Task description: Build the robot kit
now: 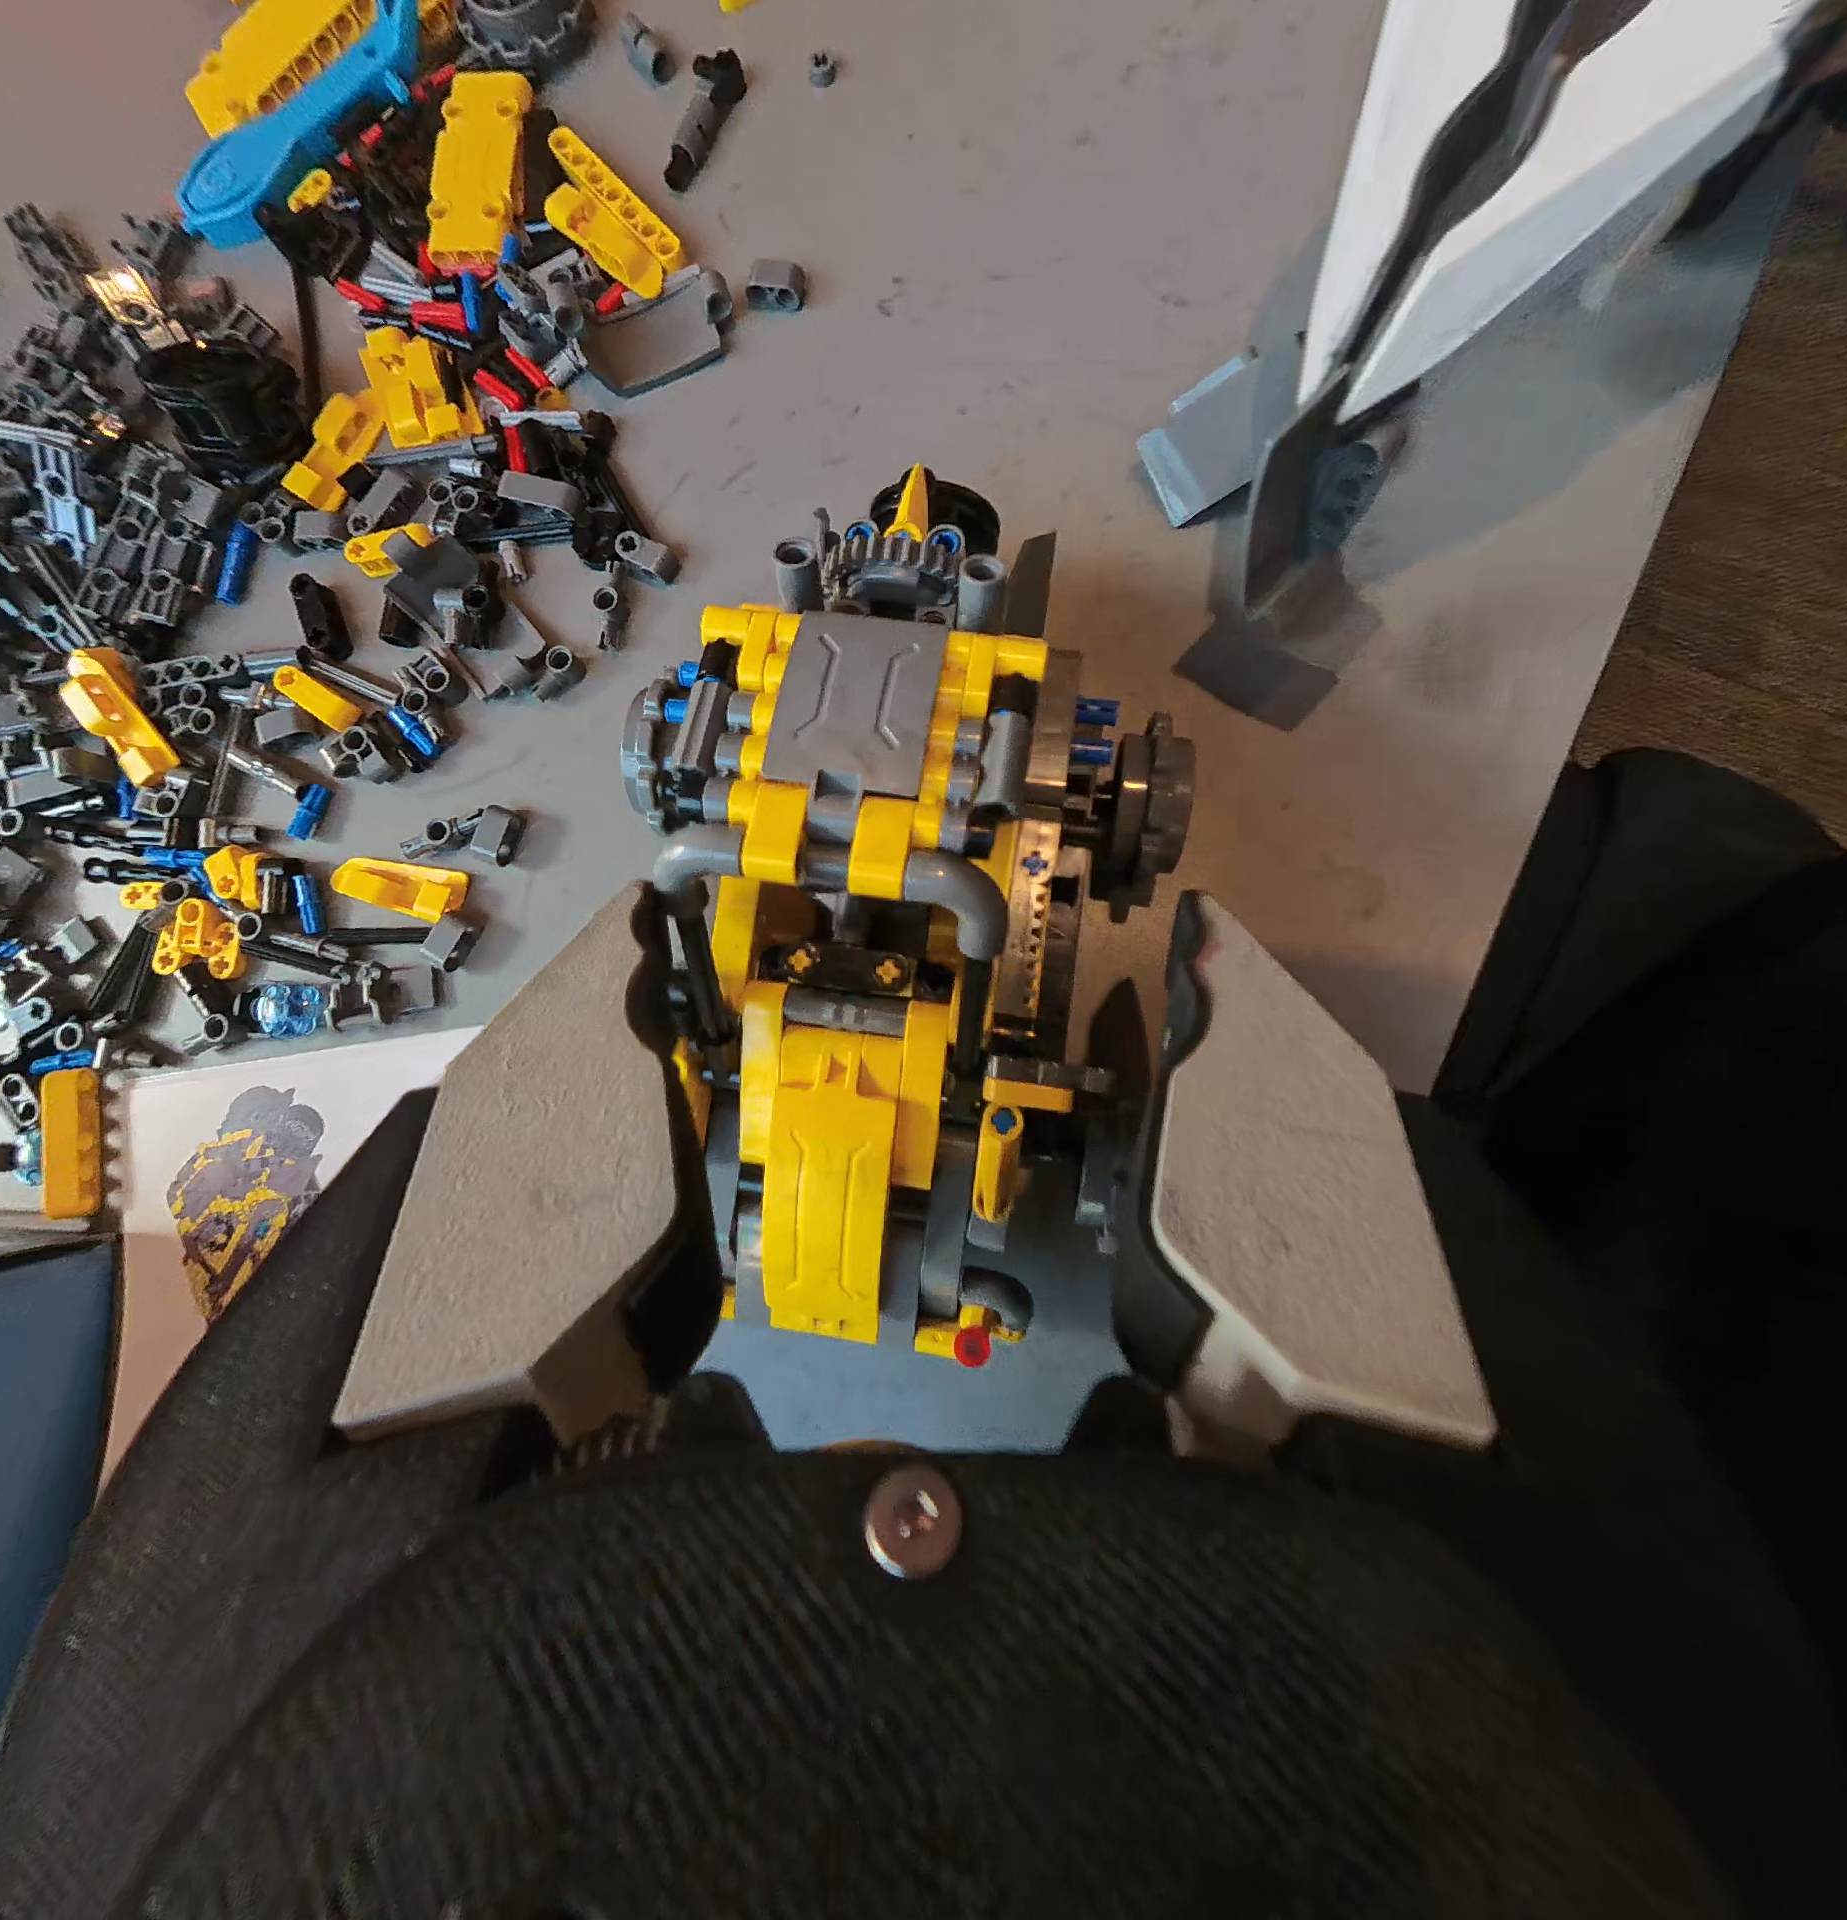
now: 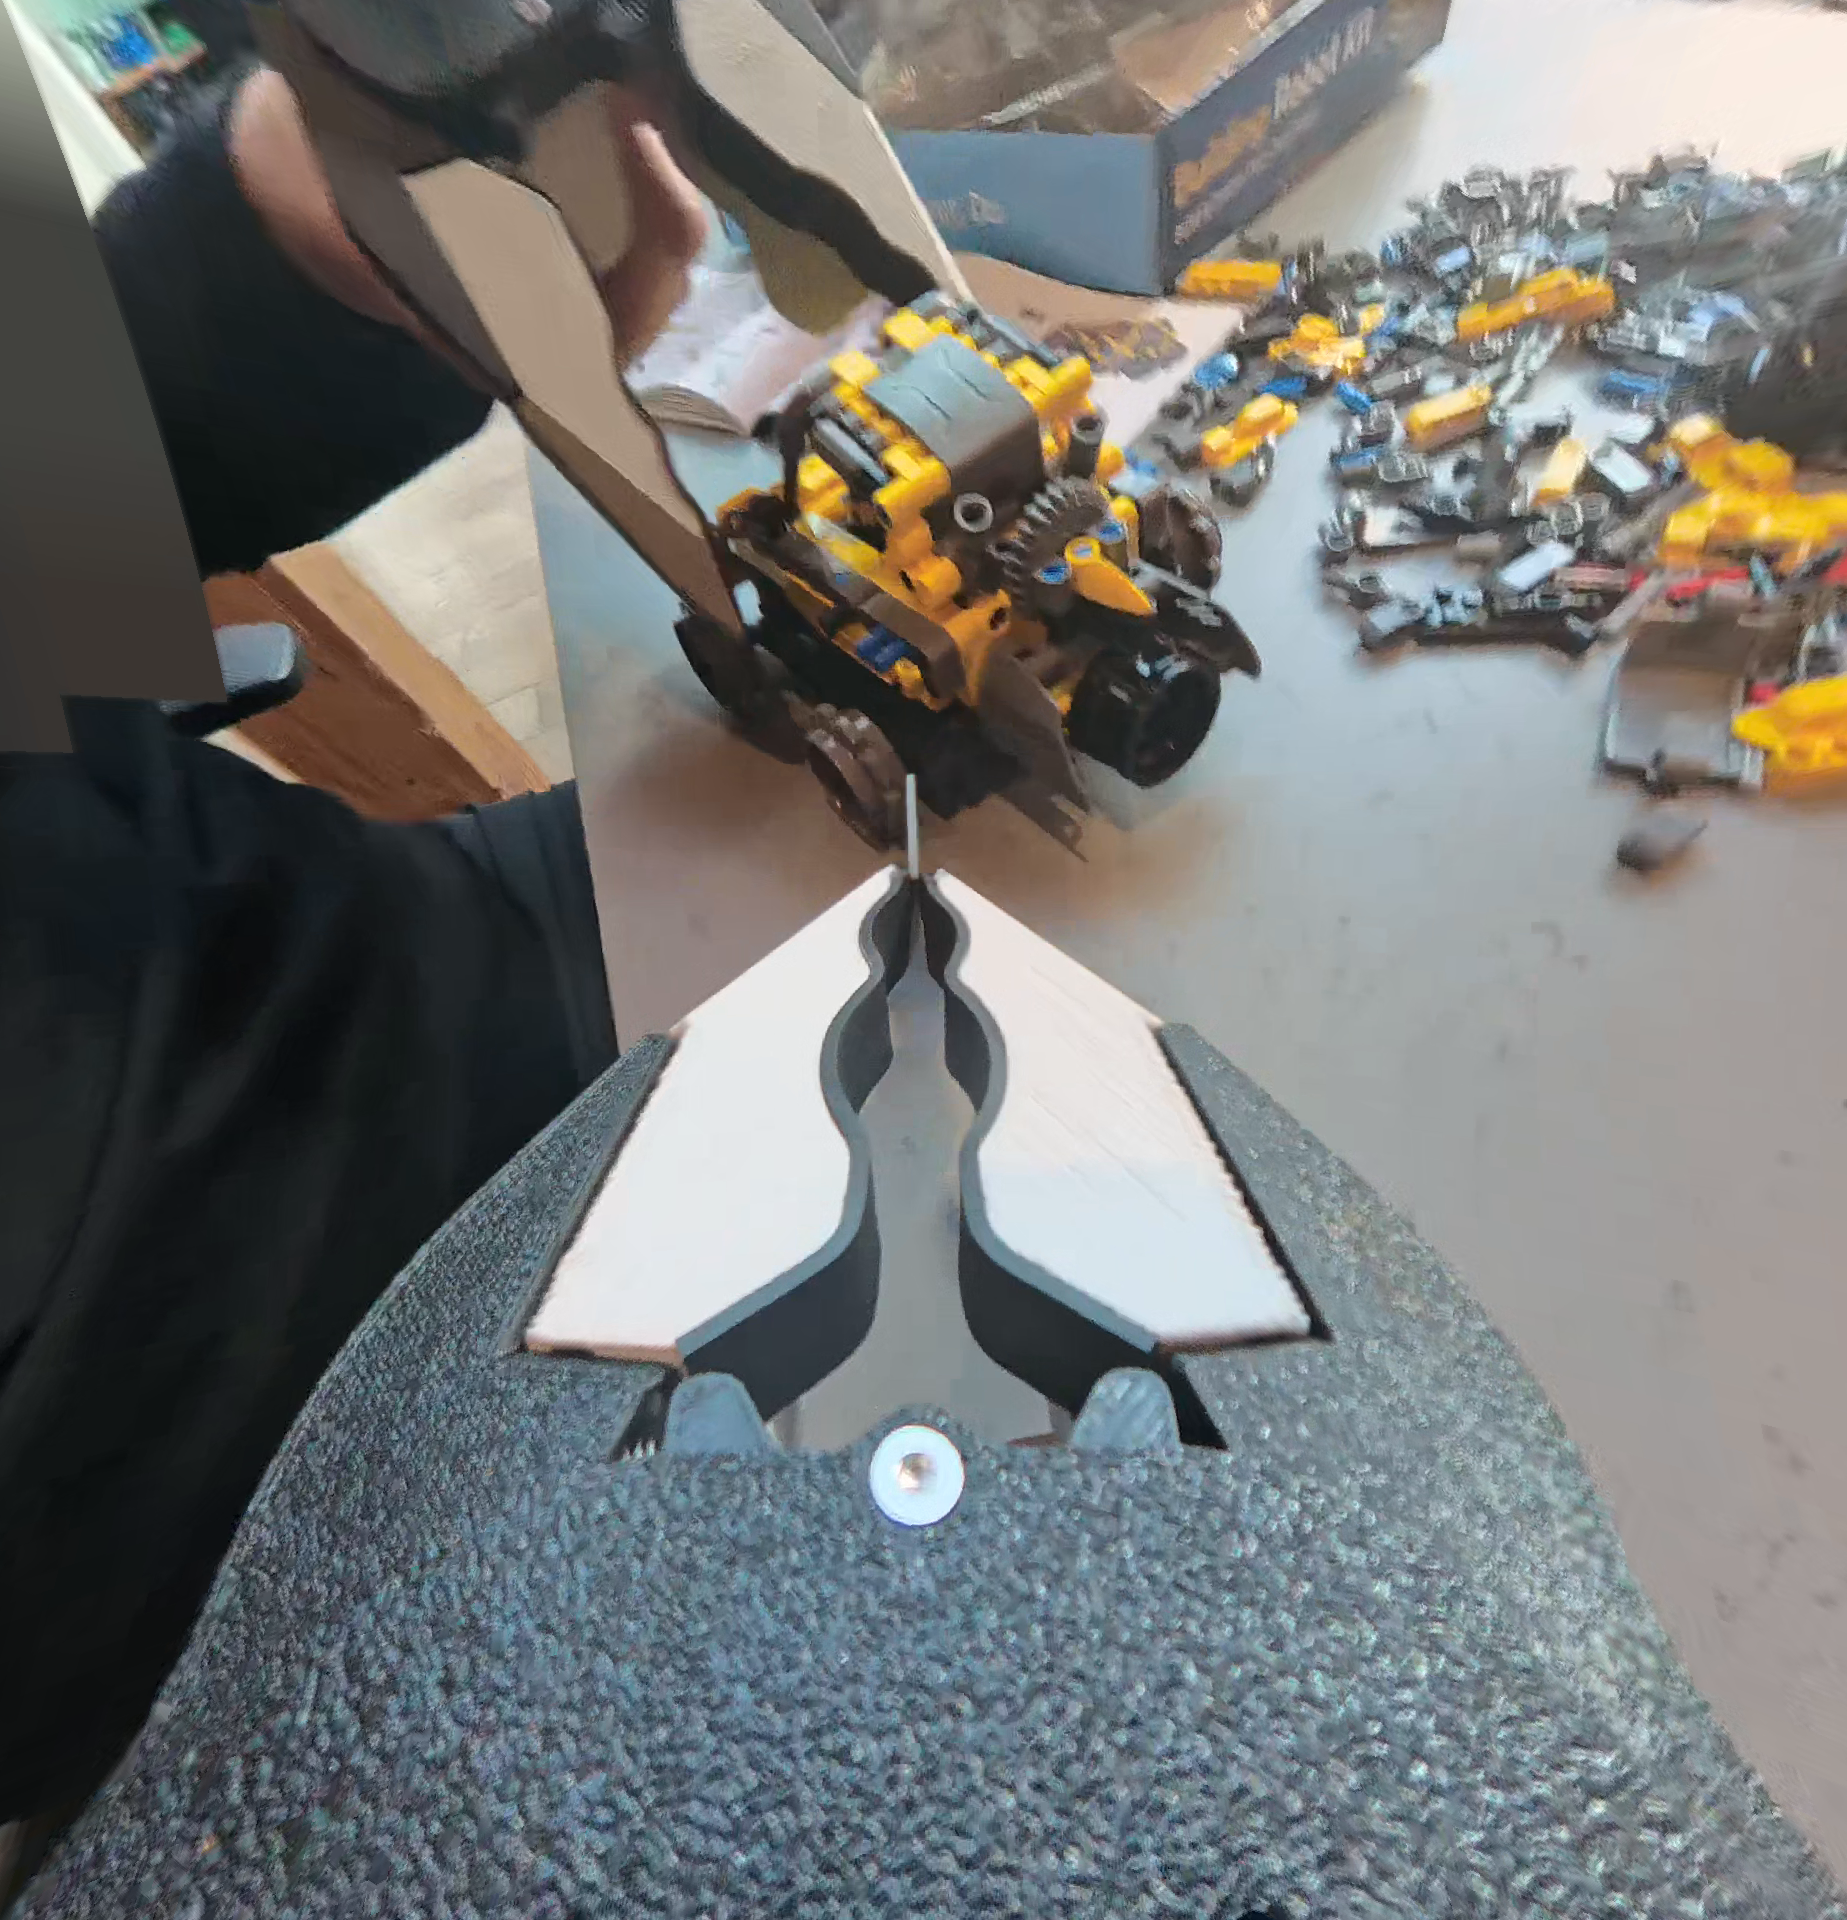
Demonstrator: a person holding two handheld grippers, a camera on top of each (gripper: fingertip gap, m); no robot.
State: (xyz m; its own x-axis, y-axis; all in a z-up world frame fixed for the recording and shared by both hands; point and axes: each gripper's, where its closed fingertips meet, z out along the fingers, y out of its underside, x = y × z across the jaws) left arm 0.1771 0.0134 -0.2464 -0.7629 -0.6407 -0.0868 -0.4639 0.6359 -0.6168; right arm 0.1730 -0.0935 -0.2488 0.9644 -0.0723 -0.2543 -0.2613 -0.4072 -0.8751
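Observation:
A yellow and grey brick-built vehicle model (image 1: 857, 790) with gears and black wheels stands on the grey table (image 1: 1002, 260). My left gripper (image 1: 919, 914) is closed around its rear, one finger on each side of the body. In the right wrist view the model (image 2: 960, 540) sits tilted, with a left finger (image 2: 586, 395) against its side. My right gripper (image 2: 912, 878) is shut on a thin grey piece (image 2: 912, 821) that sticks out of its tips, just short of the model's side wheel. It also shows at the upper right of the left wrist view (image 1: 1324, 410), right of the model.
A big pile of loose yellow, grey, black and blue pieces (image 1: 275, 520) covers the table's left side, also seen in the right wrist view (image 2: 1573, 416). An instruction booklet (image 1: 254, 1143) and a dark blue box (image 2: 1106, 208) lie nearby. The table edge and wooden floor (image 1: 1781, 520) are right. A person in black (image 2: 223, 1039) stands there.

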